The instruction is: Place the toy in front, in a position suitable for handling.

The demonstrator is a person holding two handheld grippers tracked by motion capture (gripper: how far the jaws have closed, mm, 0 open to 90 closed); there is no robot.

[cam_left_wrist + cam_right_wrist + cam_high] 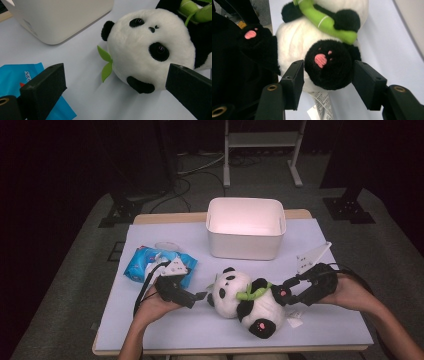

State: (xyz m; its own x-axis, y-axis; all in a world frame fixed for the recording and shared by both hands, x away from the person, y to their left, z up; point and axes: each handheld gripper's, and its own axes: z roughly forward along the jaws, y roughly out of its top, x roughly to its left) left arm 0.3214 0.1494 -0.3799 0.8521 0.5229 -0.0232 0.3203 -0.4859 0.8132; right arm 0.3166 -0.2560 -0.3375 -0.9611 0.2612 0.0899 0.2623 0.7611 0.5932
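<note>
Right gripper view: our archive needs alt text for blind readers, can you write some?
A plush panda's black foot with a pink paw print sits between the right gripper's two open black jaws, close to both pads. Behind it are the panda's white belly, a green bamboo stick and the pale table; a white label hangs below the foot.

The plush panda [247, 302] lies across the middle of the tabletop [325, 320], filling the gap between the two sides. Behind it the white bin [246, 227] blocks the far centre. The blue packet [145, 262] crowds the left; bare cloth lies open along the near edge and far right.
</note>
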